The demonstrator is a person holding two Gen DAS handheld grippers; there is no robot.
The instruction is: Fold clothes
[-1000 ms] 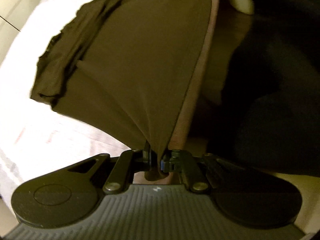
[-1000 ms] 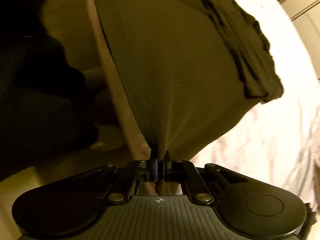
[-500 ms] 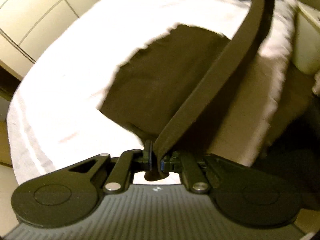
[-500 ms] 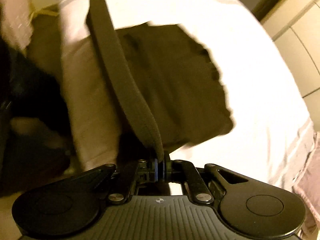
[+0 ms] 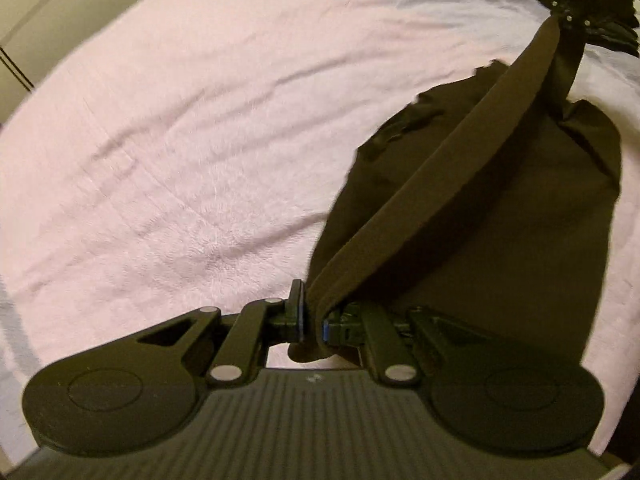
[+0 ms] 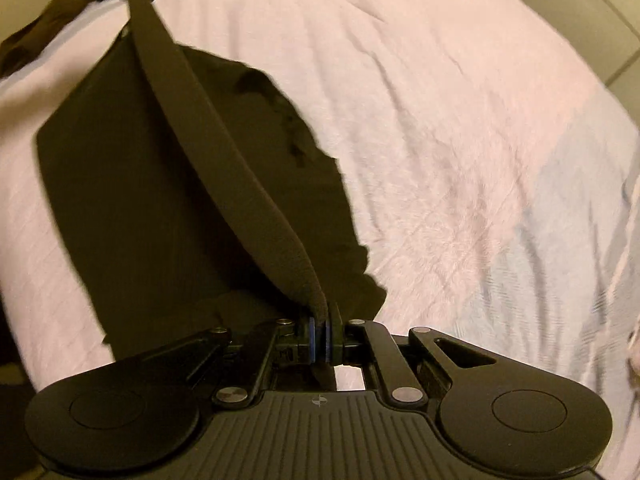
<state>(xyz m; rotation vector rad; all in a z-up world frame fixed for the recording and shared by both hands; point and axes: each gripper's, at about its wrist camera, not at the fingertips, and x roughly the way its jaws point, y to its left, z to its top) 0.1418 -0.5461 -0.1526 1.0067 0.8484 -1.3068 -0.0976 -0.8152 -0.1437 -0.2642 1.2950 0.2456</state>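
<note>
A dark brown garment (image 5: 500,216) lies partly on the pale pink bedcover (image 5: 180,128). Its folded edge (image 5: 432,184) is stretched taut in the air between my two grippers. My left gripper (image 5: 312,320) is shut on one end of that edge, at the bottom of the left wrist view. The other end runs up to my right gripper, seen far off at the top right (image 5: 560,4). In the right wrist view the same garment (image 6: 132,184) hangs below its taut edge (image 6: 224,152), and my right gripper (image 6: 319,340) is shut on that end.
The bedcover (image 6: 460,140) spreads wide beside the garment in both views, wrinkled and bare. Pale cabinet doors (image 5: 60,12) stand past the bed's far side. A striped band of the cover (image 6: 580,216) runs along the right in the right wrist view.
Both grippers have swept fast across the bed, carrying the garment's edge. The cloth that filled both views a second ago now lies lower on the cover, with only the taut edge raised.
</note>
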